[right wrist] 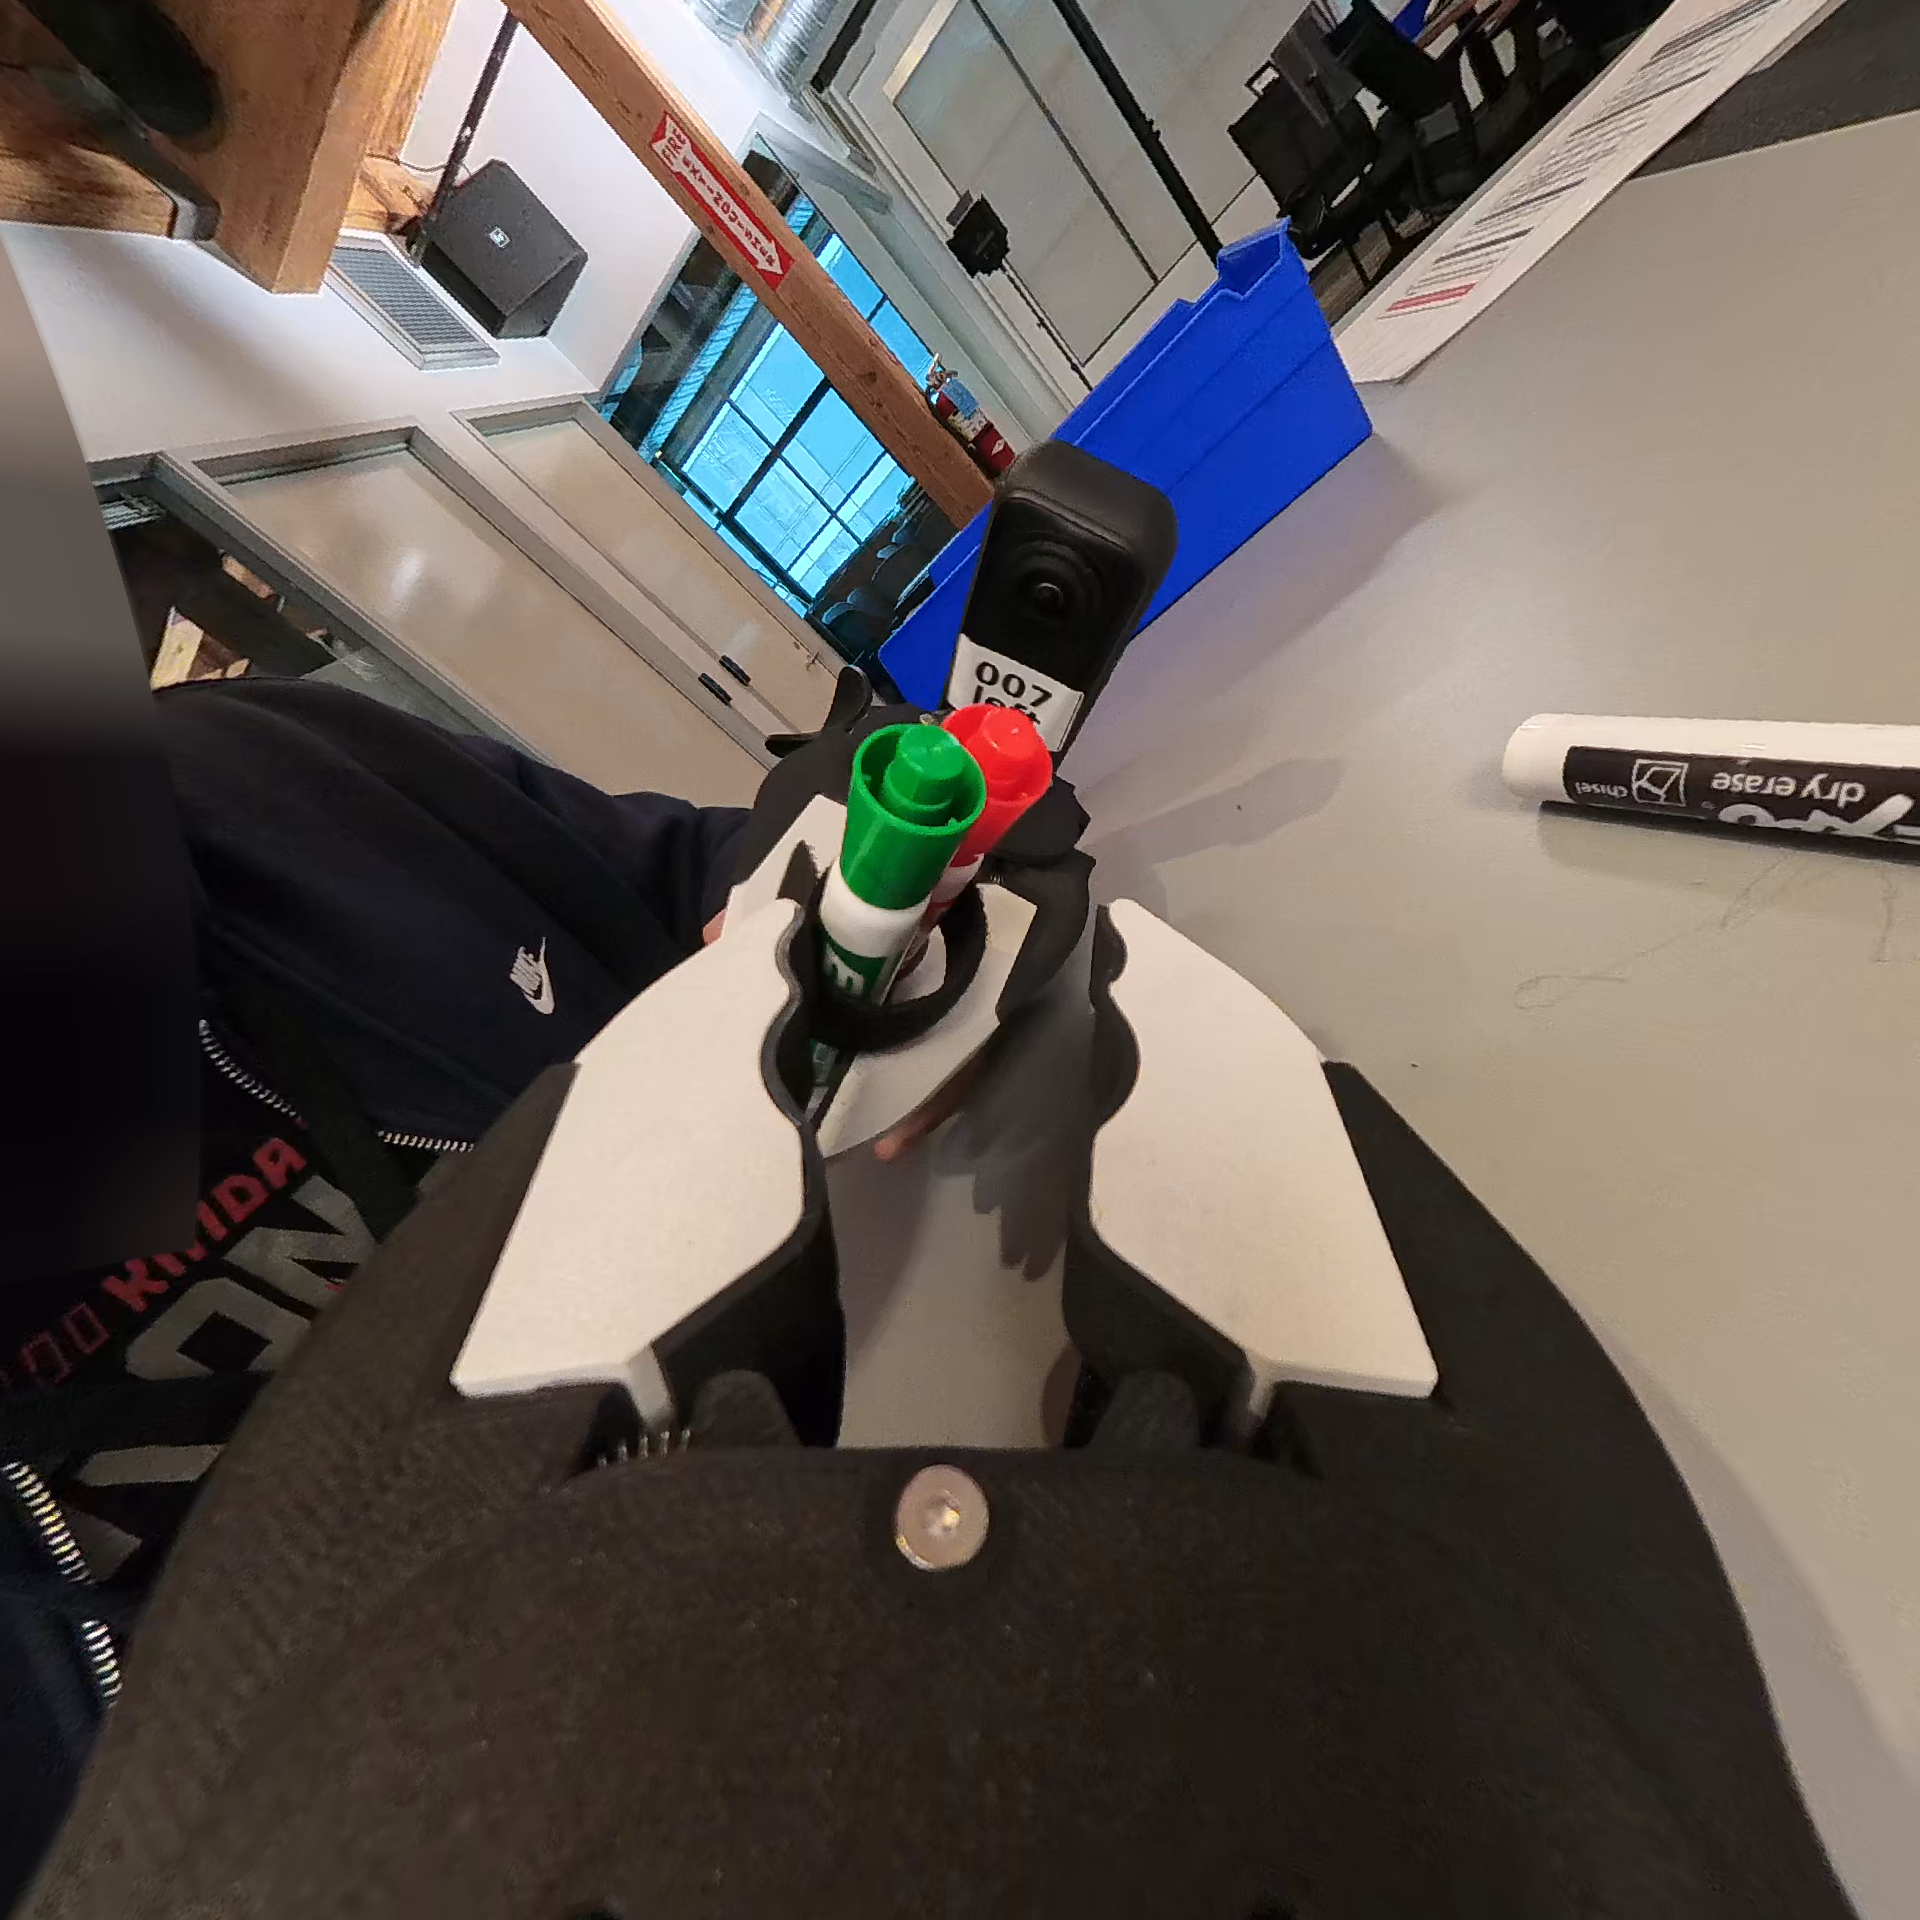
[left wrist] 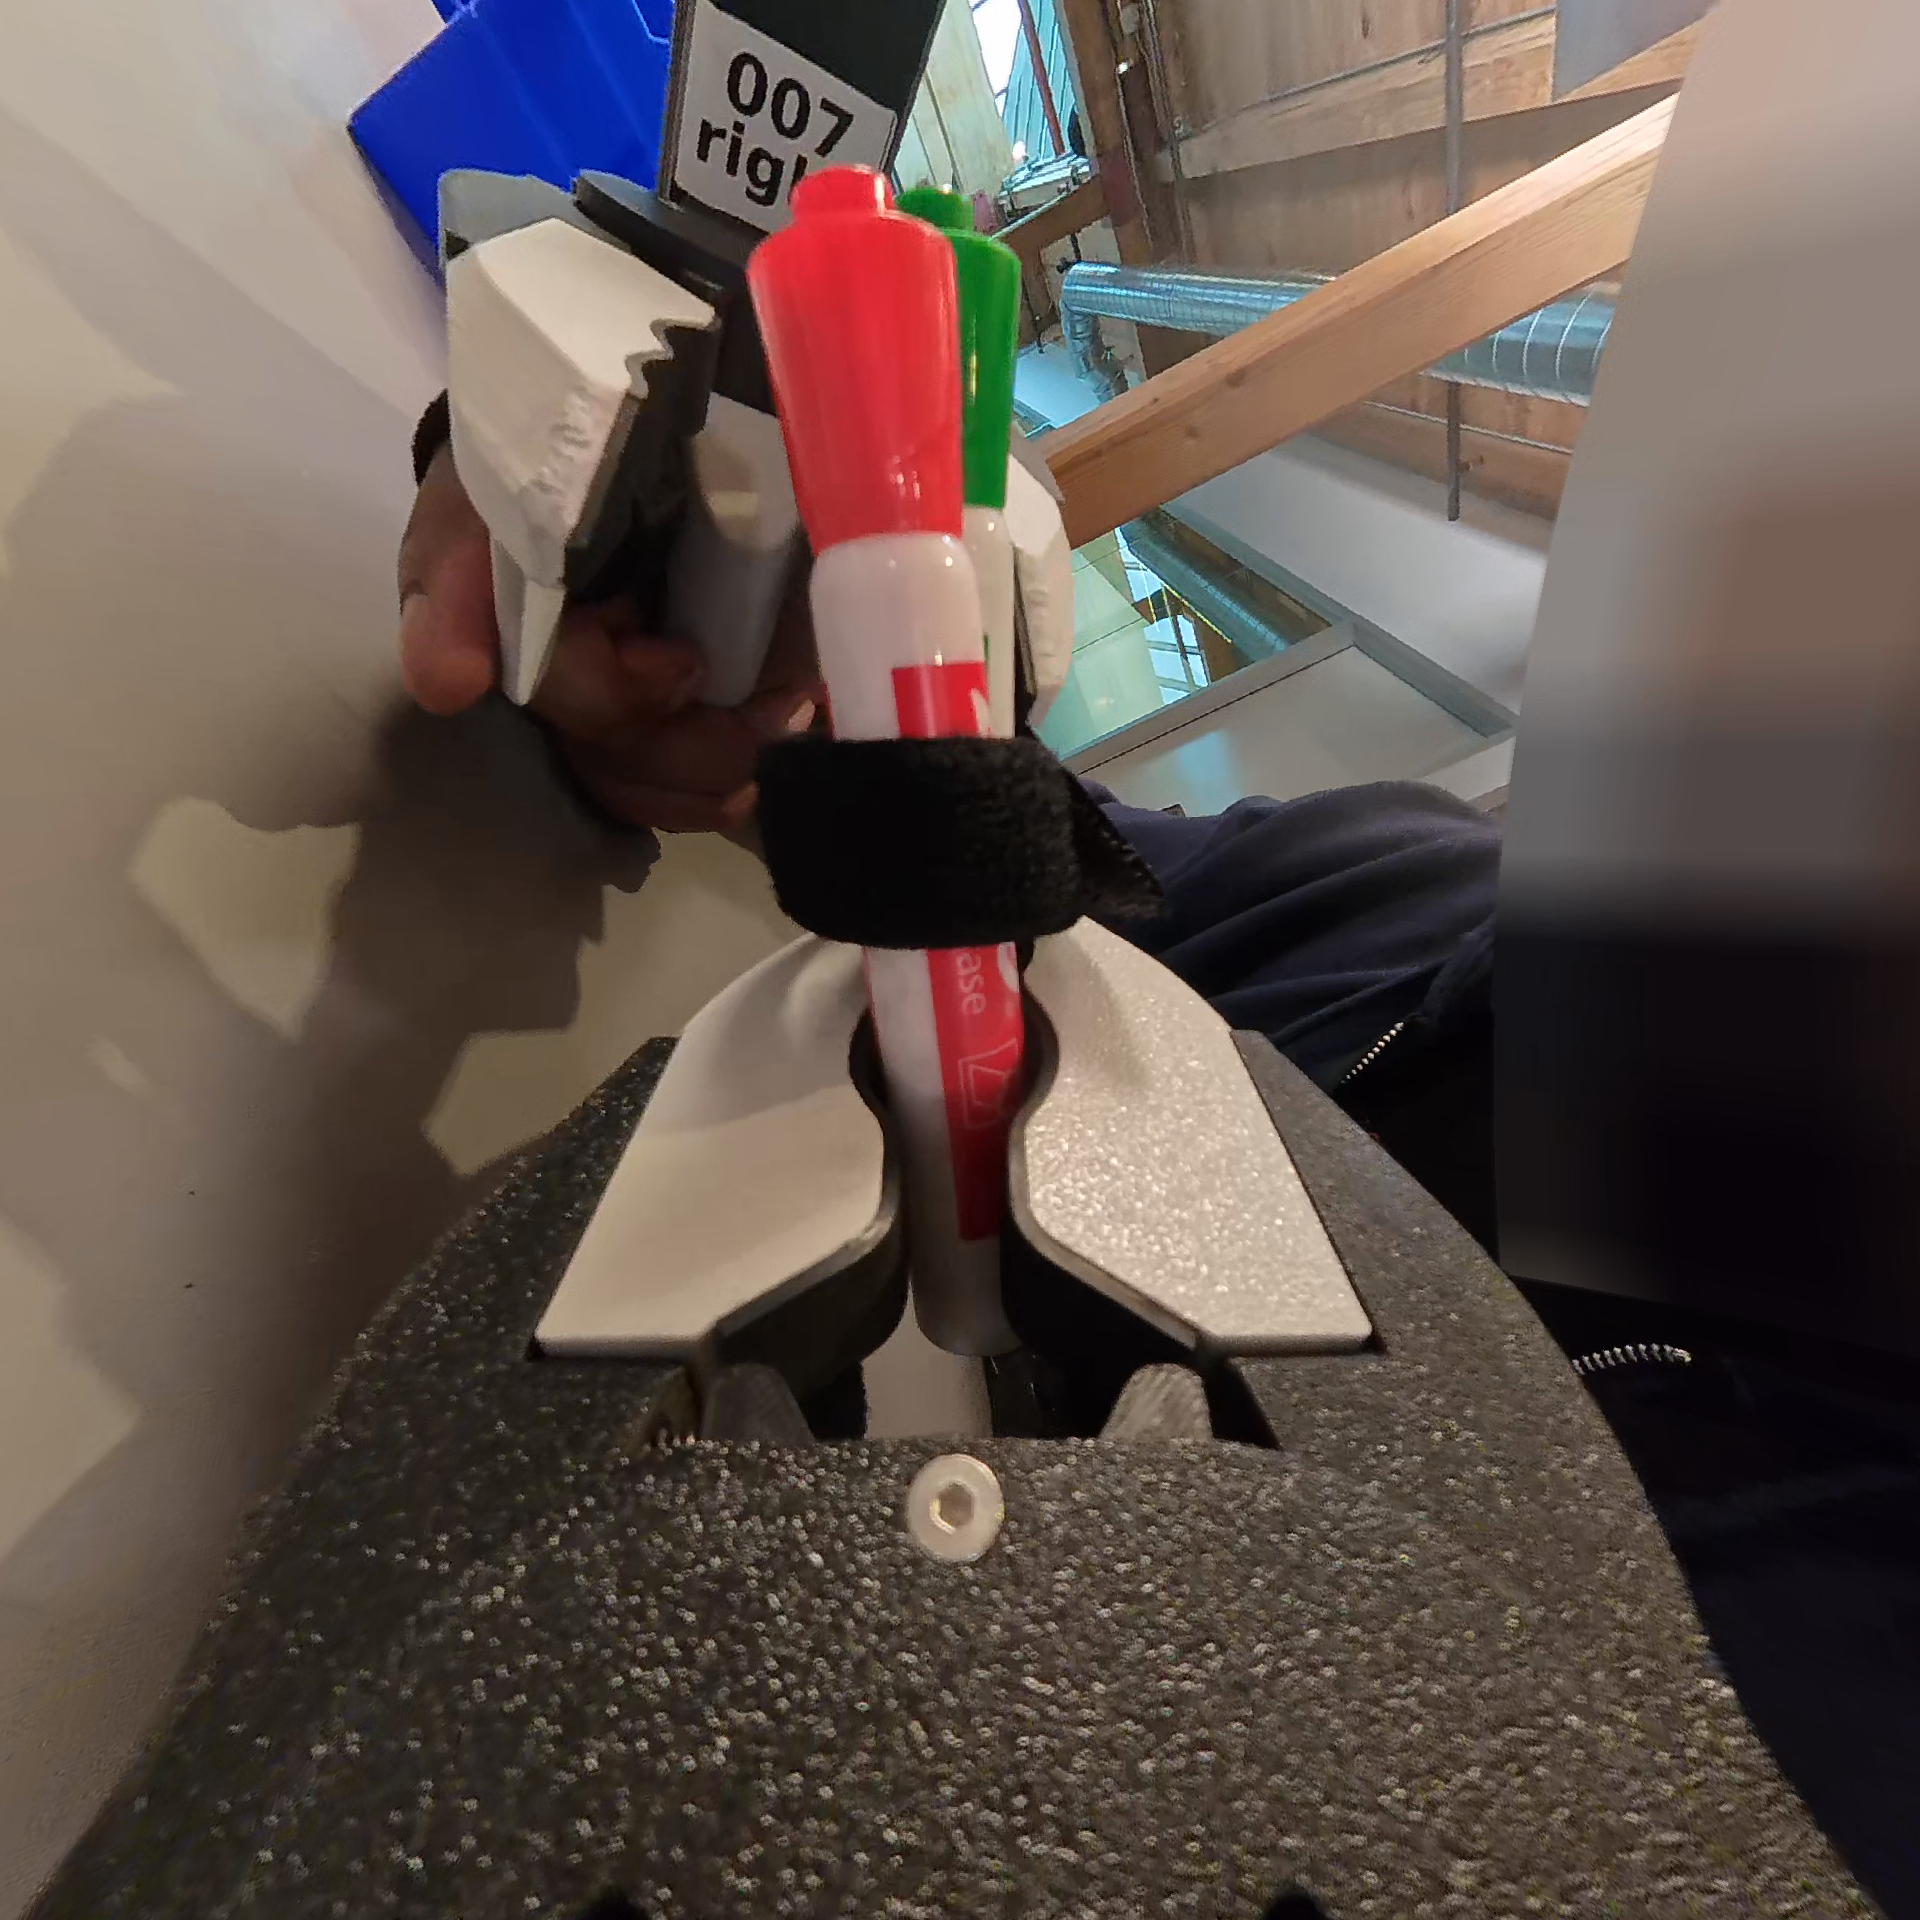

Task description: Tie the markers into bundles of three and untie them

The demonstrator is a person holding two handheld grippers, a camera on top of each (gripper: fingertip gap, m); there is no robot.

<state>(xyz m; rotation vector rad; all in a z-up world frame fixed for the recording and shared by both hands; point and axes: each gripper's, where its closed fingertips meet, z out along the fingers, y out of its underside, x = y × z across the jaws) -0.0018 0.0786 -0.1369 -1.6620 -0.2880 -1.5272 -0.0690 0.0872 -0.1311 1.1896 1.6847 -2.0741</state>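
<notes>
My left gripper (left wrist: pixel 945 997) is shut on a red marker (left wrist: pixel 862 416), caps pointing away from the camera. A green marker (left wrist: pixel 987 343) stands just behind the red one. A black hook-and-loop strap (left wrist: pixel 914 842) is wrapped around them just past my fingertips, with one end sticking out to the right. My right gripper (right wrist: pixel 956 935) is open, its fingers on either side of the capped ends of the green marker (right wrist: pixel 904 831) and red marker (right wrist: pixel 997 774). It shows behind the markers in the left wrist view (left wrist: pixel 769 665). A black marker (right wrist: pixel 1714 779) lies loose on the table.
A blue bin (right wrist: pixel 1195 416) stands on the grey table (right wrist: pixel 1558 1143) behind the grippers, also in the left wrist view (left wrist: pixel 499 94). A printed sheet (right wrist: pixel 1558 177) lies beyond it. The person's dark jacket (right wrist: pixel 416 883) is close on the left.
</notes>
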